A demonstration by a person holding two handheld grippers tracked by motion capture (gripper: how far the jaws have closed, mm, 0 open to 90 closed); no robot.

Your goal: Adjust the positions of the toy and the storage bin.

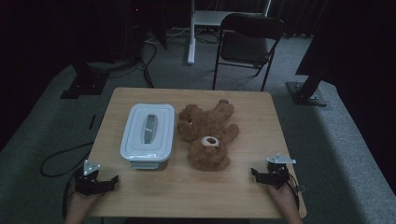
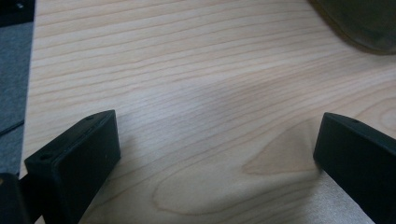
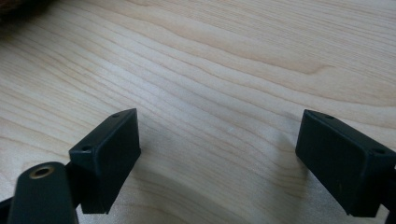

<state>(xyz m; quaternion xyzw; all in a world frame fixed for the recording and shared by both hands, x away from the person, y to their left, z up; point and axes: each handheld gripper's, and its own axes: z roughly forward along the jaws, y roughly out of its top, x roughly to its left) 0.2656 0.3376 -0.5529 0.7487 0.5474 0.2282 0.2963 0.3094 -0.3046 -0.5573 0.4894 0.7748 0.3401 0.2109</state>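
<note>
The wooden desk [image 1: 187, 191] is carrying a white lidded box [image 1: 148, 135] at its left and, just beside it at centre, a brown teddy bear [image 1: 208, 135]. The bear is lying on its back, long axis running diagonally, head toward the person, legs pointing away. It is looking soft, light and squashy, so a limb or the body should pinch easily. The left tool [image 1: 110, 180] and right tool [image 1: 255, 172] are both resting near the front corners, jaws wide apart and holding nothing.
</note>
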